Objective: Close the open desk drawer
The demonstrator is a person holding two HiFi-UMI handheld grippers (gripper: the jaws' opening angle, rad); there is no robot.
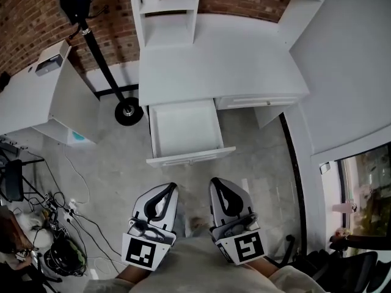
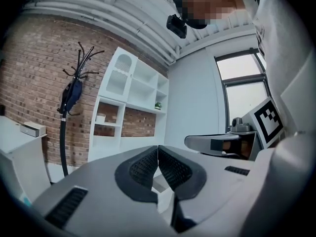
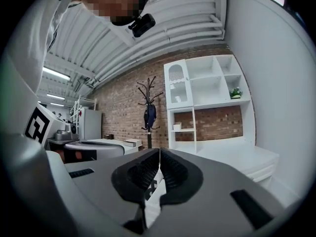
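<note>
Room: concrete floor [image 1: 116,170], brick wall [image 1: 30,23] at the back, white desk [image 1: 220,60] against it with a white shelf unit [image 1: 168,11] standing on its rear edge. Left gripper [image 1: 169,188]: jaws fully together, ribbed pads meeting along their length, nothing held. Right gripper [image 1: 215,182]: same, tips closed on each other, empty. The two sit side by side low in the head view, slightly apart, both pointing toward the desk and touching nothing. Beyond their tips, near but clear of both, is the open drawer [image 1: 183,130]. It stands out from the left half of the desk, and its front panel [image 1: 190,157] is the part nearest the grippers. The left gripper lines up with the panel; the right gripper sits off its right end. Right of it, a second drawer [image 1: 259,101] sits flush under the desktop. Left of the open drawer is the round base of a coat stand [image 1: 128,112]. Farther left are a second white table [image 1: 30,96] and loose cables [image 1: 67,209] on the floor.
</note>
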